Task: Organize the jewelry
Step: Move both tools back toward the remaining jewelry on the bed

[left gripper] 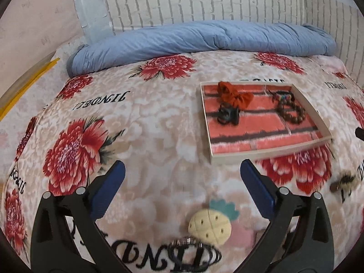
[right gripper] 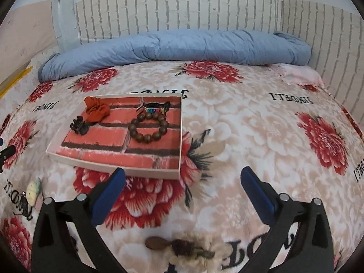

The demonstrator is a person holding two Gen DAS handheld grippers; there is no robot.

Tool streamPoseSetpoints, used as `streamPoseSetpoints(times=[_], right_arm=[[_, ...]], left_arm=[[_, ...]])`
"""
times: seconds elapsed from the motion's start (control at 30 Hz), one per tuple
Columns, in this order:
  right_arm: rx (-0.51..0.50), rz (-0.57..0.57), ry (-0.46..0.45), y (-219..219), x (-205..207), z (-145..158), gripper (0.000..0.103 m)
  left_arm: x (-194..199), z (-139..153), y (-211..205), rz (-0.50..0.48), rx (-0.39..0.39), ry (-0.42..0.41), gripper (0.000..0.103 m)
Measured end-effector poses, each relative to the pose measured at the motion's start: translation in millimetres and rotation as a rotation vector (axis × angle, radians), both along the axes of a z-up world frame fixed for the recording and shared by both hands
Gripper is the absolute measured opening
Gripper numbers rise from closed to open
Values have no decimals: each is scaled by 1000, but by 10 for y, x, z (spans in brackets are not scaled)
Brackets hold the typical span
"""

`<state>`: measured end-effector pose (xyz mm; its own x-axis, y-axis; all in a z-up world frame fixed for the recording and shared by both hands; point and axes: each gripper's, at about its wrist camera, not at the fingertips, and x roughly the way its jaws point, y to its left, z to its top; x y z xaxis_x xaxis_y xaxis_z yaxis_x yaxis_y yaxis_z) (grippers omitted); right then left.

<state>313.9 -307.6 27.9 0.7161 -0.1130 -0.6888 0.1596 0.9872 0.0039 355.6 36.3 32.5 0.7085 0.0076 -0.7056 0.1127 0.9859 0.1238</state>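
A shallow tray [left gripper: 268, 153] [right gripper: 113, 167] with a red brick print lies on the flowered bed. In it are an orange scrunchie [left gripper: 234, 94] [right gripper: 96, 109], a black hair claw [left gripper: 227, 113] [right gripper: 79, 125], a brown bead bracelet [left gripper: 292, 110] [right gripper: 147, 127] and a multicolour woven bracelet [left gripper: 283, 95] [right gripper: 157, 108]. My left gripper [left gripper: 183, 170] is open over the blanket, with a yellow pineapple keychain [left gripper: 210, 225] and its metal ring [left gripper: 188, 242] lying below and between the fingers. My right gripper [right gripper: 183, 175] is open and bare; a brown wooden charm on a fluffy pompom [right gripper: 182, 246] lies beneath it.
A rolled blue quilt [left gripper: 204, 38] [right gripper: 177, 47] lies along the far side of the bed under a white brick-pattern wall. A clear plastic container [left gripper: 91, 11] stands at the back left. The pompom charm [left gripper: 343, 182] shows right of the tray; the pineapple [right gripper: 33, 193] shows at left.
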Motion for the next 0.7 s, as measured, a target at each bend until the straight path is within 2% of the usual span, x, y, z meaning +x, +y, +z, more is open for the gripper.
streamPoseSetpoints(times=[0.23, 0.37, 0.57, 0.7], right_arm=[[21, -31, 2, 158, -308, -123, 99], [41, -17, -17, 315, -546, -200, 99], [76, -4, 5, 578, -832, -418, 99], [65, -3, 10, 754, -931, -509, 99]], left_arm=[[-333, -155, 121, 3, -11, -2, 98], [-496, -290, 255, 20, -31, 12, 98], [-737, -449, 414, 48, -48, -4, 98], [-837, -572, 448, 38, -41, 0, 98]])
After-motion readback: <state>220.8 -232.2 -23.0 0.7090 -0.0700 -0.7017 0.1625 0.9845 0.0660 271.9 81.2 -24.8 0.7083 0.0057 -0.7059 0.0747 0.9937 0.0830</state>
